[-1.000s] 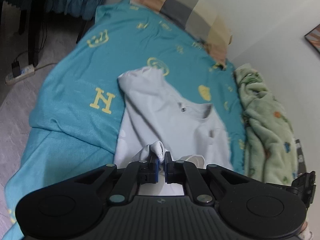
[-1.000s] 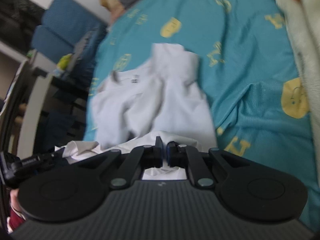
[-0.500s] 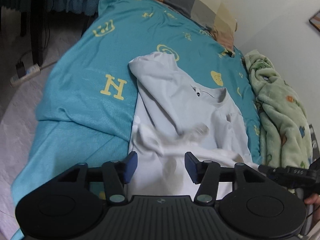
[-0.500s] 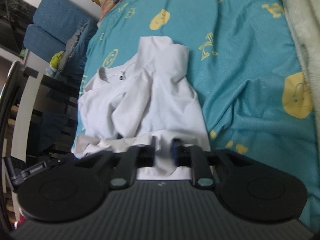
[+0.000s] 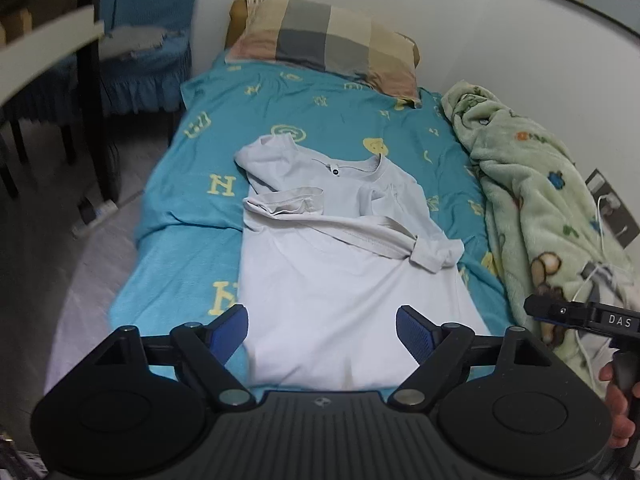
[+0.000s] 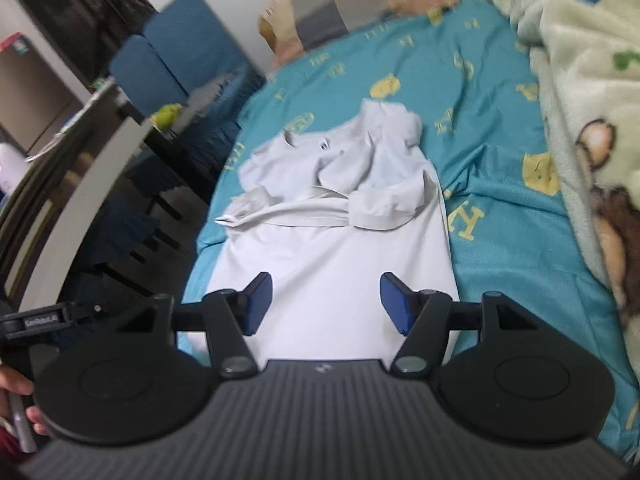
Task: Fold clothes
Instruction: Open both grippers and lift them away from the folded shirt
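— How did our claws stand at that point?

— Both gaped wide and carried nothing. Our left claw (image 5: 322, 332) hung above the near end of the shirt (image 5: 340, 280), its blue pads (image 5: 230, 330) spread past a broad strip of cloth and touching none of it, as far as we could tell. Our right claw (image 6: 326, 304) was the same, parted over the shirt's lower half.

— A second before, weren't we pinching fabric?

— We were. Each claw had been shut on a bunch of the pale cloth near the hem; half a second later the left one had let go, and now both had released and pulled back from the shirt.

— And the shirt itself?

— It lay on the teal bedsheet (image 5: 192, 248), collar towards the pillow (image 5: 332, 36), with the hem edge carried up across the chest as a band and one sleeve (image 5: 434, 254) bunched at that band's end, on the side nearer the green blanket (image 5: 540, 200).

— So what did that mean for us?

— We judged one fold was laid down, roughly. The bunched sleeve probably needed smoothing before the next fold.
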`<control>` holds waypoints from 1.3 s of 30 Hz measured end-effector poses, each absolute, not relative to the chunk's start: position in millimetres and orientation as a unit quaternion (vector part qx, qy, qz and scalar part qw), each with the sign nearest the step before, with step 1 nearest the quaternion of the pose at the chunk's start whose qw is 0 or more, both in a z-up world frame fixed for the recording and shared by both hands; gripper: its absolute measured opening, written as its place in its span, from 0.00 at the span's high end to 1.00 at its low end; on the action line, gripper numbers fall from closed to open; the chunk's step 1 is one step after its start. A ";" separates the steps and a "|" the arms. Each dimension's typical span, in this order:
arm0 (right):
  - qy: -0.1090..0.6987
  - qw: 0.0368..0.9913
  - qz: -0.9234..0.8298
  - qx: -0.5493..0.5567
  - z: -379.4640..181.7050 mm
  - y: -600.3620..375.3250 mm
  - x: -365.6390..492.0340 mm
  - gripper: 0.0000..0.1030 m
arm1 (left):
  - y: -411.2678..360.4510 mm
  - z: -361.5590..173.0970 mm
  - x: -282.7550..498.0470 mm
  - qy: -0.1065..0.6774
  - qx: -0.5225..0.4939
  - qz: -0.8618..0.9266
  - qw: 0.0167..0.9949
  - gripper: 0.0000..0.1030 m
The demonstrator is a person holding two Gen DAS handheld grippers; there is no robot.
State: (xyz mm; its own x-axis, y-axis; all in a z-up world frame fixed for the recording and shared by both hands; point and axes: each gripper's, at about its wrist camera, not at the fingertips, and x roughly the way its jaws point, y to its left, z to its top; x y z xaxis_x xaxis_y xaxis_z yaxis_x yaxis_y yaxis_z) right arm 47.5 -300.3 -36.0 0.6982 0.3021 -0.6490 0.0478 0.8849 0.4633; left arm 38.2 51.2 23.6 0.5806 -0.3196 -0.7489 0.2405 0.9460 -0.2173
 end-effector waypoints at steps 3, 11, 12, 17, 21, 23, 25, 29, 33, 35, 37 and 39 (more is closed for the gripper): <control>0.365 0.908 0.047 0.199 -31.6 -292.4 19.5 0.39 | 42.9 43.3 -4.0 0.391 -0.002 -0.138 0.910 0.07; 0.309 0.938 0.050 0.150 -21.2 -278.1 -18.5 0.16 | 28.5 60.9 -78.7 0.337 0.027 -0.133 0.932 0.00; 0.307 0.940 0.049 0.137 -22.1 -275.3 -21.1 0.16 | 28.3 57.5 -79.6 0.340 0.021 -0.132 0.931 0.00; 0.302 0.942 0.034 0.140 -28.2 -279.3 -24.7 0.16 | 27.2 38.8 -76.2 0.359 0.005 -0.125 0.925 0.00; 0.300 0.942 0.025 0.148 -32.8 -283.9 -25.5 0.16 | 27.2 24.8 -64.5 0.376 -0.002 -0.119 0.919 0.00; 0.303 0.940 0.025 0.152 -35.3 -284.2 -24.8 0.16 | 26.3 19.0 -60.1 0.385 -0.006 -0.117 0.915 0.00; 0.310 0.937 0.027 0.159 -38.2 -285.1 -23.0 0.16 | 26.3 13.6 -54.4 0.395 -0.018 -0.117 0.911 0.00; 0.328 0.927 0.033 0.179 -43.8 -289.2 -17.9 0.16 | 30.7 0.0 -38.8 0.425 -0.071 -0.121 0.894 0.00; 0.338 0.919 0.034 0.200 -46.8 -294.8 -16.1 0.16 | 39.0 -22.1 -15.8 0.469 -0.150 -0.125 0.861 0.02; 0.341 0.913 0.033 0.221 -48.9 -300.6 -15.3 0.16 | 44.2 -37.9 -2.0 0.493 -0.191 -0.117 0.841 0.02; 0.345 0.905 0.033 0.248 -51.8 -307.7 -13.9 0.16 | 49.7 -54.5 11.7 0.516 -0.230 -0.107 0.818 0.03; 0.348 0.894 0.033 0.281 -56.4 -316.1 -12.7 0.16 | 54.5 -70.6 23.1 0.534 -0.255 -0.094 0.801 0.04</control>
